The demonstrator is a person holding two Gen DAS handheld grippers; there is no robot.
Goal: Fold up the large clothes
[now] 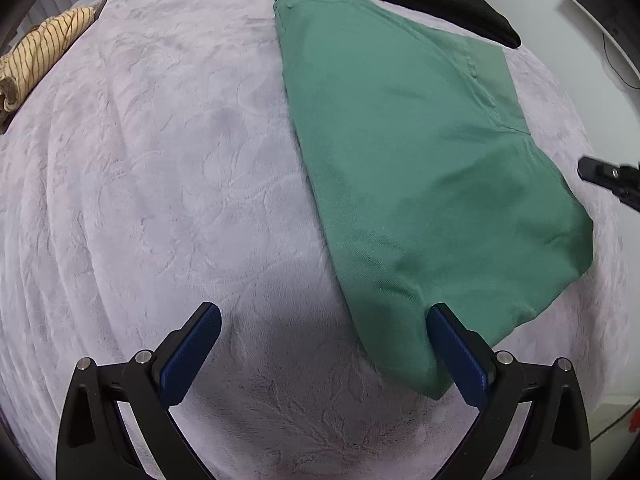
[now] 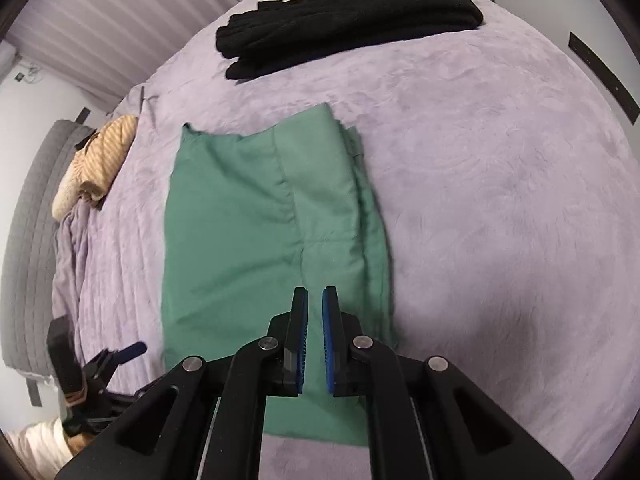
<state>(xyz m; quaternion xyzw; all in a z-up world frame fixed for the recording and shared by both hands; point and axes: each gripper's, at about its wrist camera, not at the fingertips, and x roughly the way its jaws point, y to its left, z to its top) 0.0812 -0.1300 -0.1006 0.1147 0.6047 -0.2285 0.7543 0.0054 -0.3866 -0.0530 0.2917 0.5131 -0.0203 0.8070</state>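
Lavender plush blanket [image 2: 500, 200] spread over the whole bed, everything else placed against it.

Folded green garment [image 2: 272, 220] lying flat near the middle of the blanket, in a long rectangle, layered edges stacked along one side, a seam running down its length.

Black garment [image 2: 344, 12] folded at the far edge of the blanket, beyond the green garment, just touching its far end in the left wrist view, apart from it in the right wrist view.

Striped tan garment [image 2: 104, 160] bunched at the blanket's side edge, well apart from the green garment.

Left claw [image 1: 324, 348] spread wide, hovering over the blanket at the near corner of the green garment, one blue pad [image 1: 456, 352] over that corner, the other over bare blanket; nothing gripped.

Right claw [image 2: 315, 336] almost together, a thin slit between the pads, nothing pinched, poised above the near end of the green garment.
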